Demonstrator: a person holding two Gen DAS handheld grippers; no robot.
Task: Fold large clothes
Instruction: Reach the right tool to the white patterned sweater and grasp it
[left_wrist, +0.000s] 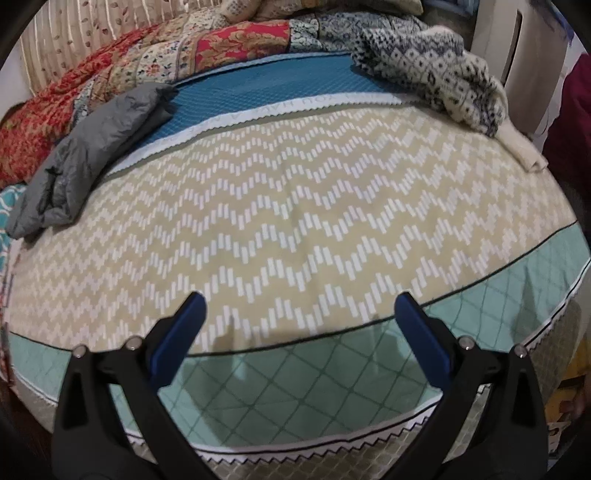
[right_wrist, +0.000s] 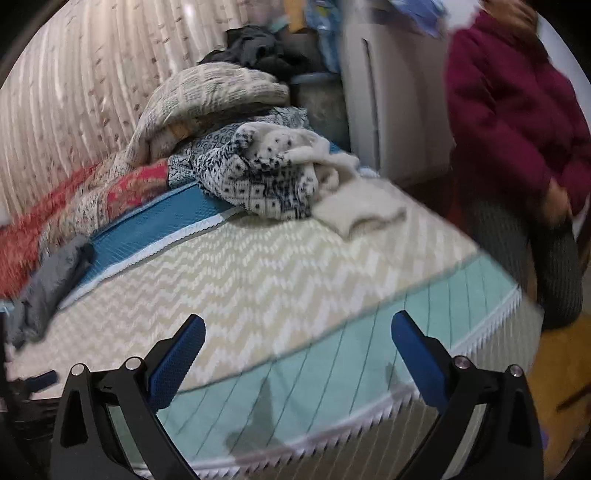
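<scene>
Patterned knit sweater (right_wrist: 258, 177) lies crumpled at the bed's (left_wrist: 295, 206) far right corner, untouched. Left gripper (left_wrist: 299, 314) and right gripper (right_wrist: 297, 334) hover spread wide and empty over the near edge. Best reach across, pinch both shoulders, drag it flat mid-bed first.

Person (right_wrist: 517, 122): blurred, cut off at the right frame edge.
Grey garment (right_wrist: 48, 284): smeared by blur, lower left.
Quilt (left_wrist: 55, 122): cropped at left edge.

One text only — upside-down pale letters along the white band (left_wrist: 280, 110) of the bed cover, roughly "YOU HAVE A" — the rest too blurred.
</scene>
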